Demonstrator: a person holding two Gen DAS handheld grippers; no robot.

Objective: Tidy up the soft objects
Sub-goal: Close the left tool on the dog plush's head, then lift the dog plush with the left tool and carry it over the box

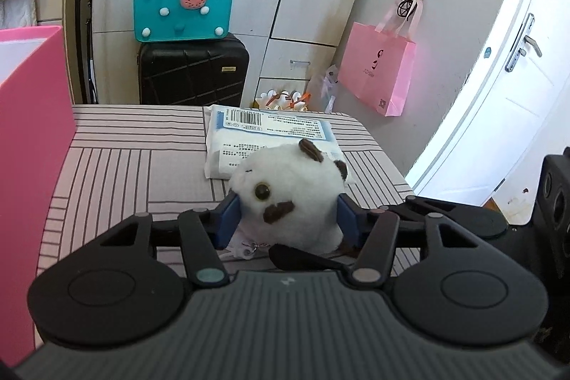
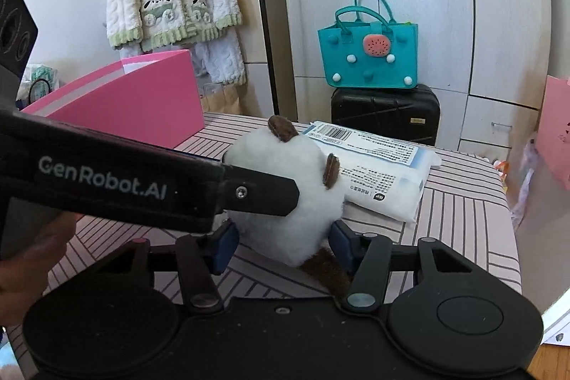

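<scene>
A white plush toy [image 1: 288,187] with brown ears and a brown patch sits on the striped table; it also shows in the right wrist view [image 2: 295,202]. My left gripper [image 1: 286,219] is shut on the plush toy, blue pads pressed into both sides. My right gripper [image 2: 281,248] has its pads on either side of the toy's lower part, near its brown tail; contact is unclear. The left gripper's black body [image 2: 142,180] crosses the right wrist view. A white soft pack [image 1: 263,138] with a barcode lies just behind the toy.
A pink box [image 2: 142,98] stands at the table's left. The striped table [image 1: 124,173] ends at the right near a white door [image 1: 506,102]. Behind are a black suitcase [image 1: 194,73] with a teal bag [image 1: 183,6] on it and a hanging pink bag [image 1: 379,66].
</scene>
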